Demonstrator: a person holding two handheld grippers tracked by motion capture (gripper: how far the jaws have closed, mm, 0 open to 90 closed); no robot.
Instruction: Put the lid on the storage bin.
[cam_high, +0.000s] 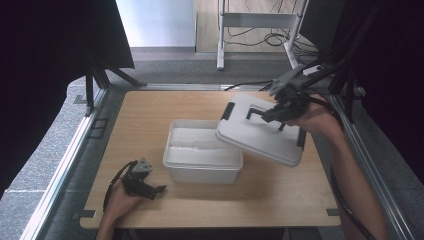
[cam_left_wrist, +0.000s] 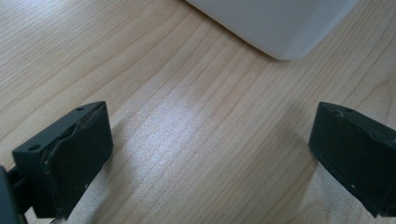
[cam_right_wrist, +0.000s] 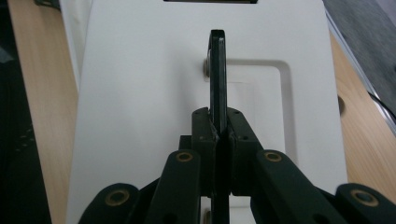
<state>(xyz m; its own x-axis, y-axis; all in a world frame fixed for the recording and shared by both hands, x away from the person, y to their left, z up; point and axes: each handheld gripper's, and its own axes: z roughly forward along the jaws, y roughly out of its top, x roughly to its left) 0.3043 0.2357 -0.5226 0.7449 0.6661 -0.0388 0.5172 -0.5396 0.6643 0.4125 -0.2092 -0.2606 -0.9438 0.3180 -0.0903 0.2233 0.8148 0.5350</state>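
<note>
Right gripper (cam_right_wrist: 218, 133): jaws pressed tight on the thin black handle (cam_right_wrist: 218, 79) of the white lid (cam_high: 262, 131), lid up in the air and tilted, over the 3 o'clock edge of the white box (cam_high: 202, 152) (box open, in the middle of the table (cam_high: 150, 107)). Left gripper (cam_high: 142, 182): jaws spread wide, holding nothing, low at 7 o'clock, just beside a box corner. Wood table, pale. Grey floor around; white metal stand (cam_high: 257, 22) with cables at 12 o'clock.
</note>
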